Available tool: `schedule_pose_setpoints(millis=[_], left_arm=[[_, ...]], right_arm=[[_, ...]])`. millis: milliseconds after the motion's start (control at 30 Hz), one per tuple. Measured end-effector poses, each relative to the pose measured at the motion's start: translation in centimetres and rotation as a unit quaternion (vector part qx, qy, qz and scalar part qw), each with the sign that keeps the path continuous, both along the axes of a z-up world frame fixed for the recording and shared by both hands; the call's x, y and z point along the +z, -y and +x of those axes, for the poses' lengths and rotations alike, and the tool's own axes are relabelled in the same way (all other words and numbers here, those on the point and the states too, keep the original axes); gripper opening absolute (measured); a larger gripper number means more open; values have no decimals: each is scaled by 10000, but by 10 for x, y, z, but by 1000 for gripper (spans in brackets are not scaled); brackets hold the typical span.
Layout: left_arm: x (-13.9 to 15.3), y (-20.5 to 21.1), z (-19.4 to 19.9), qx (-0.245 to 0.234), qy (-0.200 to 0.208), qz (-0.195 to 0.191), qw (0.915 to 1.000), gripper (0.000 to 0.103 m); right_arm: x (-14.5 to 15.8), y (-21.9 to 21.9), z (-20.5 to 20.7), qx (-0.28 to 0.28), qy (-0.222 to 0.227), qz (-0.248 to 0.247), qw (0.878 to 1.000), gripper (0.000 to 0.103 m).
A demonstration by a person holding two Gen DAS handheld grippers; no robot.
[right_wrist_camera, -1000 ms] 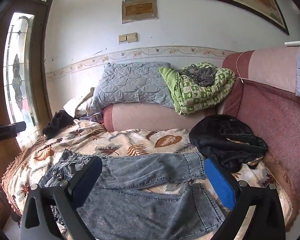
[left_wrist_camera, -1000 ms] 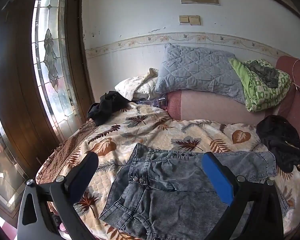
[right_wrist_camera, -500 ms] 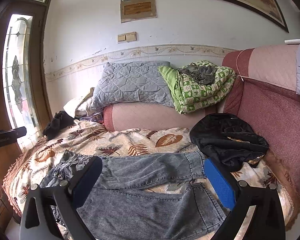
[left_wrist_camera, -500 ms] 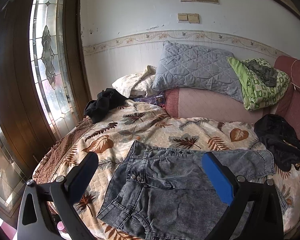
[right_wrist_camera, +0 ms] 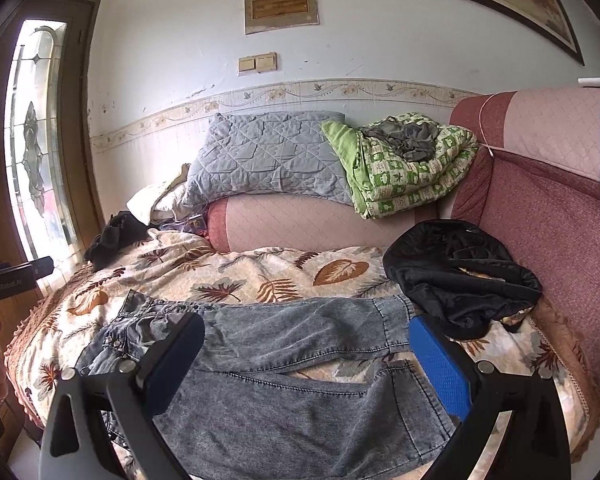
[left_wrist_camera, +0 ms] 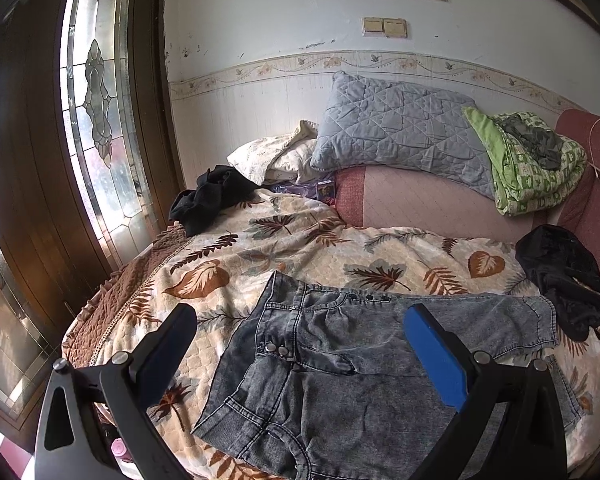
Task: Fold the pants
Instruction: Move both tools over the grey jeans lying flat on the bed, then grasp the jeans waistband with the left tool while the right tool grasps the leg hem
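Observation:
Grey acid-wash jeans (left_wrist_camera: 340,368) lie spread flat on the leaf-print bedspread (left_wrist_camera: 300,248), waistband to the left and both legs running right; they also show in the right wrist view (right_wrist_camera: 284,364). My left gripper (left_wrist_camera: 300,344) is open and empty, hovering above the waistband and hip area. My right gripper (right_wrist_camera: 306,354) is open and empty above the legs, with the hems near its right finger. The near edge of the jeans is hidden behind the gripper bodies.
A black garment (right_wrist_camera: 460,280) lies at the bed's right by the leg hems. Another black garment (left_wrist_camera: 208,198) sits at the far left. A grey pillow (left_wrist_camera: 396,128) and green quilt (right_wrist_camera: 408,160) rest on the pink headboard. A wooden door with a glass pane (left_wrist_camera: 96,120) stands left.
Both grippers have drawn back and risen slightly, so the jeans sit a little lower and further in view. Jaws stayed open. The jeans have not moved.

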State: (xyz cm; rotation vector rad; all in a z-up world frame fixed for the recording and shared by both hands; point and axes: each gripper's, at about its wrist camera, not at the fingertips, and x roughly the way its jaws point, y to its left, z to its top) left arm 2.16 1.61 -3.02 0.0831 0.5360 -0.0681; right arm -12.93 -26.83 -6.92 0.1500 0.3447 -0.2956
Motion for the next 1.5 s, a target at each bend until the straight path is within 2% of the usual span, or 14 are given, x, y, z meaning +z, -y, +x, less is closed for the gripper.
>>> schedule_pose_setpoints(millis=[667,867,1100,1200,1267,1400,1500], left_arm=[[-5,-68,20,681,145,-220,9973,103],[-9,-71,27,757,125,-171,9969,103],[-17,-55,39,676,46,20,9977,103],[-27,-48,55,466,-195,118,9987,103],[-40,-42,74,293,-523,229,9979,103],[-77,-32,124,199,-1164,764,9901,103],[-97,-32,163,312,-1409,1042,9840,103]], right_arm=[[-7,-49,54,579,-262,-197,9978,103],[-9,-53,63,693,-288,-195,9970,103],[-19,-40,70,670,-357,-68,9971,103],[-28,-25,77,698,-505,52,9963,103],[-39,-9,85,583,-734,35,9956,103],[-65,43,106,397,-1188,75,9921,103],[-85,98,134,153,-1506,418,9876,103]])
